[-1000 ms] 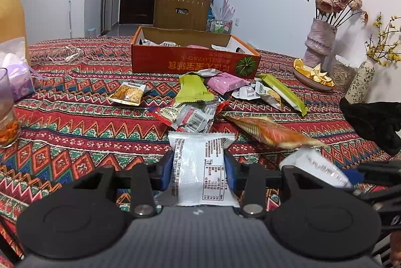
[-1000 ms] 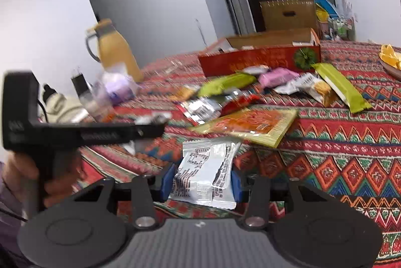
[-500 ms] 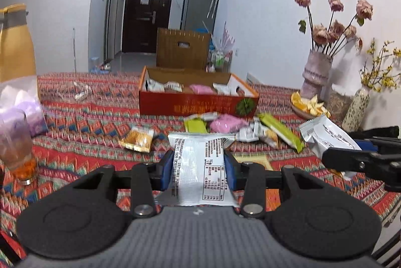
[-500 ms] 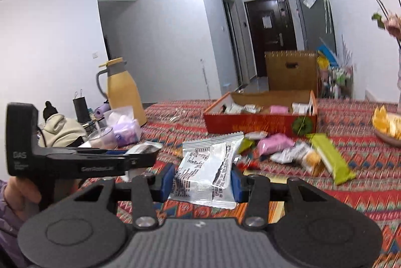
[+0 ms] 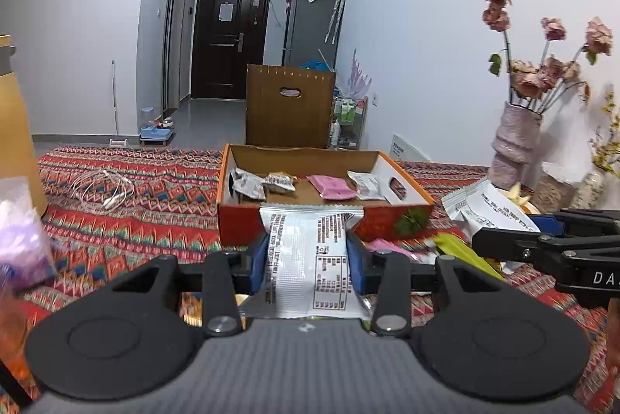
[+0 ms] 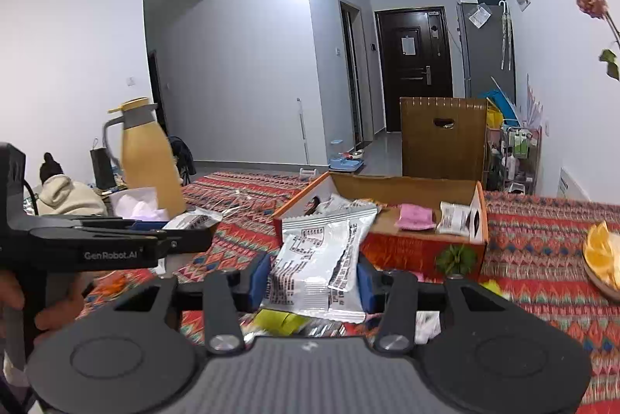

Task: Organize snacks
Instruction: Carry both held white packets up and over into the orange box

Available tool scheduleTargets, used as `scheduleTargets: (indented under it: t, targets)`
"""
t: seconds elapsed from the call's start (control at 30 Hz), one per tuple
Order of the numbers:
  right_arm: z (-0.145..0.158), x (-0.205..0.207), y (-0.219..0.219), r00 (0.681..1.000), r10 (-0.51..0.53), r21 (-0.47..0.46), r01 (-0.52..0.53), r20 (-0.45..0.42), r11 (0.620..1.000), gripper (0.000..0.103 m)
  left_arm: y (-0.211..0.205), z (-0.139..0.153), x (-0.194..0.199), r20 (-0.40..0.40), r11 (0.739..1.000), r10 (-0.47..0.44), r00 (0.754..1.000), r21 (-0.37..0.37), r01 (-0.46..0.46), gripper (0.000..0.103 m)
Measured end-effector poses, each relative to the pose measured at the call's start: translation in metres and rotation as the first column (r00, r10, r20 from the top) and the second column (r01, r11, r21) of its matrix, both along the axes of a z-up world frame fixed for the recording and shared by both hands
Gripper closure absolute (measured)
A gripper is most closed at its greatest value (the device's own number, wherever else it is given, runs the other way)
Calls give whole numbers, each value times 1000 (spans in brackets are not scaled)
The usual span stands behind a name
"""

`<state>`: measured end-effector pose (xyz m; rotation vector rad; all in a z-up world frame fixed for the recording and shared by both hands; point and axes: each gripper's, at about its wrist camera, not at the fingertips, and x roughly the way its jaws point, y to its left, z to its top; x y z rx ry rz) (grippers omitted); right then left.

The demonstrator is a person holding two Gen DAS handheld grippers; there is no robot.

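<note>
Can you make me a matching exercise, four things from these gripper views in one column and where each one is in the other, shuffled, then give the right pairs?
Things:
1. pink packet
2. yellow jug
3. flower vase
4. silver packet

Places:
A. clamped in the left gripper
B. inside the orange box
C. on the table's right side, by the wall
D. on the table's left side

Pairs: 1-B, 2-D, 3-C, 4-A
</note>
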<state>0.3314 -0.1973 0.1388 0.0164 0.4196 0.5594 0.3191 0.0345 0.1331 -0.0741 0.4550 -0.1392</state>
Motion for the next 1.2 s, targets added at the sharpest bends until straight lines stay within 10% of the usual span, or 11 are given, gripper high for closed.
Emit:
scheduleTargets:
  t: [0.77, 1.2]
  targets:
    - [-7, 205, 48, 1000, 0, -5, 0, -2, 1000, 58, 18, -21, 196, -99, 999, 23, 995, 28, -20, 62]
    - [-42, 318, 64, 989, -38, -39, 33, -145, 999, 58, 24, -68, 295, -236, 992, 64, 970, 120, -36, 62]
